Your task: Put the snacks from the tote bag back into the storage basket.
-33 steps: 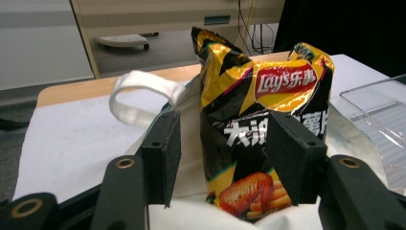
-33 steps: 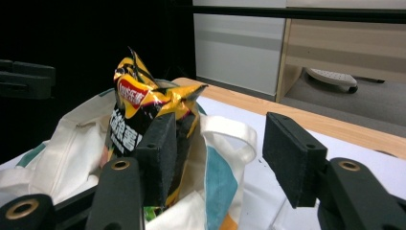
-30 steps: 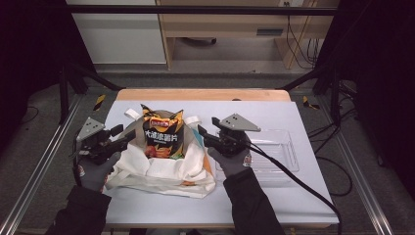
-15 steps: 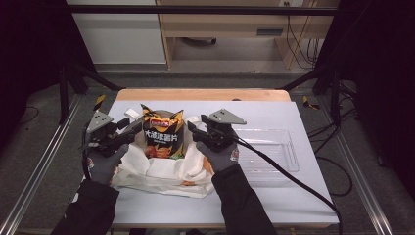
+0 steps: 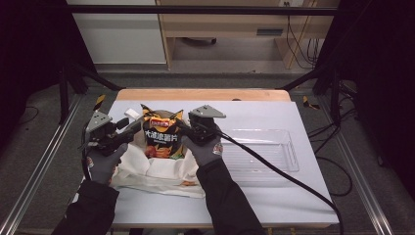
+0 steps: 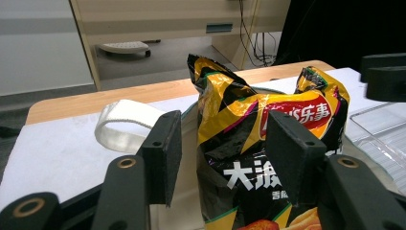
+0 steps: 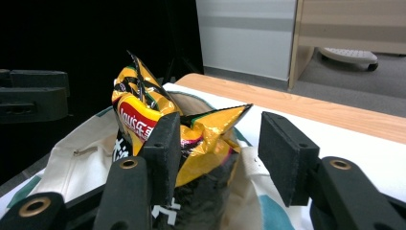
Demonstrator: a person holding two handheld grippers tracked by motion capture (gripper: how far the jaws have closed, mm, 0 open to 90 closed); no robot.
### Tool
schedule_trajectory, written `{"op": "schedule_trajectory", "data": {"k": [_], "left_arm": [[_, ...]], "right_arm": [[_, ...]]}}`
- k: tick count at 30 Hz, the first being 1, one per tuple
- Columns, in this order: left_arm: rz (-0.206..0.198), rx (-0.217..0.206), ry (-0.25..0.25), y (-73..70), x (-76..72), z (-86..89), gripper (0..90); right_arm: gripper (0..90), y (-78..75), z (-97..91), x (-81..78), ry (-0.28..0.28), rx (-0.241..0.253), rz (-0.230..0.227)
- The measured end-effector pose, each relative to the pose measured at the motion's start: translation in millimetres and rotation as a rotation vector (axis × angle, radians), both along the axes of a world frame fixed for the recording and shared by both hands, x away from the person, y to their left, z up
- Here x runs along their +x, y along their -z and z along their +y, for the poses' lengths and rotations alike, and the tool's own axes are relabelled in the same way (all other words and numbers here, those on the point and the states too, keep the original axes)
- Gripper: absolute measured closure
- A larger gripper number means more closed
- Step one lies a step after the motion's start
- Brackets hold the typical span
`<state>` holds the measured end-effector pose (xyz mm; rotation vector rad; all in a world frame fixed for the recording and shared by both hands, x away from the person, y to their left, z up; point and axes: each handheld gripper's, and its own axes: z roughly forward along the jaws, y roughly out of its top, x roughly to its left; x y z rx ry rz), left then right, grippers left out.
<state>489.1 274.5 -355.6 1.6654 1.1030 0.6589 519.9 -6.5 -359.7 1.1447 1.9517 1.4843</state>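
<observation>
- Crisp bag (image 5: 164, 137) stands upright in the mouth of a cream canvas tote (image 5: 156, 171), near the tabletop's left edge, approx. mid-depth. Lower half sits inside the tote, printed top pokes out.
- Left gripper (image 5: 128, 131) flanks the bag's left side, right gripper (image 5: 182, 128) its right. Judged purpose: steady the bag from both sides while it goes into, or comes out of, the tote.
- Left gripper jaws: spread, bag between them in the left gripper view (image 6: 268, 139), pads not pressing.
- Right gripper jaws: just been closing, yet spread. Crumpled bag top (image 7: 191, 129) lies against one pad; no pinch.
- Tote lies slumped, so the bag props its mouth open; white strap (image 6: 125, 122) flops toward the far-left corner.
- Clear plastic tray (image 5: 264, 152) sits by the right edge, apart from the tote.
- Hidden: bag's base and the tote interior. Fingertip contact is unclear from the high view.
</observation>
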Motion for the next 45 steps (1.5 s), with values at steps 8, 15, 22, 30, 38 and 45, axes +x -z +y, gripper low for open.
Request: {"op": "schedule_trajectory", "data": {"k": [8,15,22,30,38,45], "left_arm": [[0.004,-0.002,0.003,0.6,0.2,-0.1,47.1],[0.004,-0.006,0.001,0.5,-0.1,0.3,47.3],[0.004,-0.014,-0.001,0.2,0.0,0.9,47.2],[0.010,-0.023,-0.006,-0.4,1.0,3.1,47.2],[0.016,-0.014,0.002,1.3,0.9,1.2,47.1],[0.016,-0.013,0.003,1.9,0.9,1.0,47.1]], "right_arm": [[51.3,5.2,9.8,10.9,0.013,0.014,0.023],[64.4,8.4,16.5,13.5,0.008,0.003,0.035],[89.1,5.5,15.4,7.8,0.005,-0.025,0.008],[88.7,3.4,15.2,4.1,-0.008,-0.037,-0.003],[67.1,0.6,13.0,15.5,0.036,0.026,-0.001],[64.0,12.0,21.5,23.5,0.029,0.016,0.030]]}}
